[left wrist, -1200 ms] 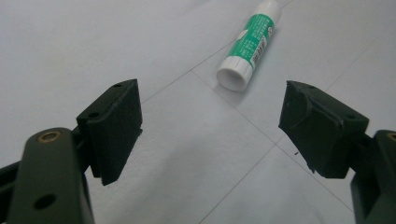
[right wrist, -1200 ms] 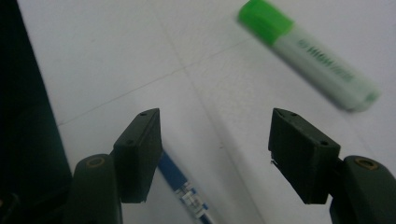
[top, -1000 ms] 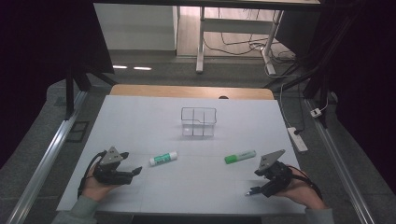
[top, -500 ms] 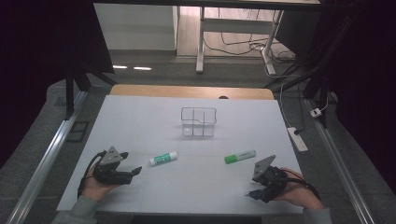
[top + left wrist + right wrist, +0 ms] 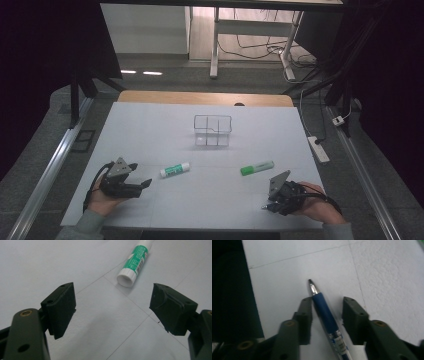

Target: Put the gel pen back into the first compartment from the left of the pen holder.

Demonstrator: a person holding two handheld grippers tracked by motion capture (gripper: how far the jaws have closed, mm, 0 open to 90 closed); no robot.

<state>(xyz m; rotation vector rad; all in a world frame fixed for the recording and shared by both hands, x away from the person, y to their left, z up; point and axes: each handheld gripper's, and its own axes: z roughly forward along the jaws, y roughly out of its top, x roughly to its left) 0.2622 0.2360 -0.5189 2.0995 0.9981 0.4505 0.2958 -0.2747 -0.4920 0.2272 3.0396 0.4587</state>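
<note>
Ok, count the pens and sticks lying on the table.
3: a glue stick near the left gripper, a green highlighter right of centre, and a blue pen between the right gripper's fingers.

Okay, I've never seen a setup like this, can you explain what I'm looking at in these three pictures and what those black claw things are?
A person sits at a white table holding a hand tool with two black jaws in each hand. The high view looks down from above; the other two views come from small cameras riding on each tool, looking along its jaws.

On the table lie a green-and-white glue stick, a green highlighter and a clear divided box.

The left gripper is open, pointing toward the glue stick. The right gripper has just been closing around a blue pen lying between its jaws; one jaw looks against the pen, the other apart, so nothing is gripped yet.
</note>
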